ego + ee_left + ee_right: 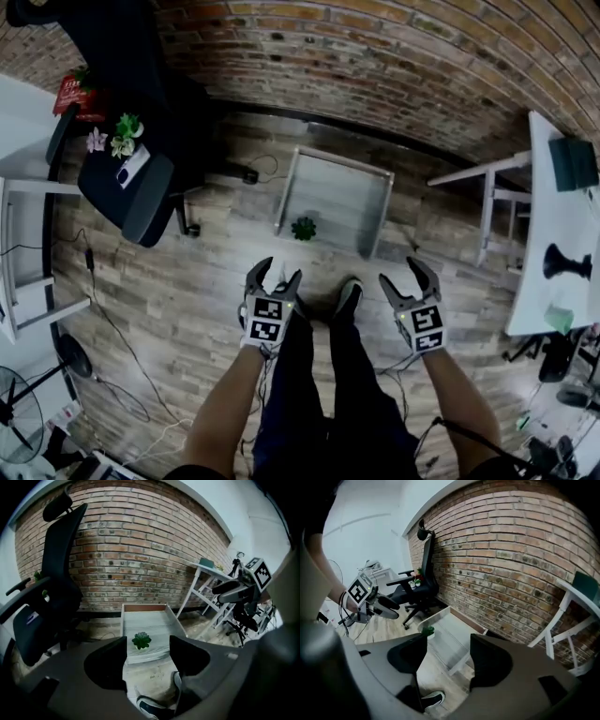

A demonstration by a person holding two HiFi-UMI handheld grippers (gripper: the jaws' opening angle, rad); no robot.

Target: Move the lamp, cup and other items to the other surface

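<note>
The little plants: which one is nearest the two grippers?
The dark green plant, alone on the low table just beyond the person's shoe; the other plants sit on the black chair, far left.

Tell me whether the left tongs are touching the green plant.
Apart. The head view shows the left tongs stopping short of the green plant, with a strip of wooden floor showing between them.
</note>
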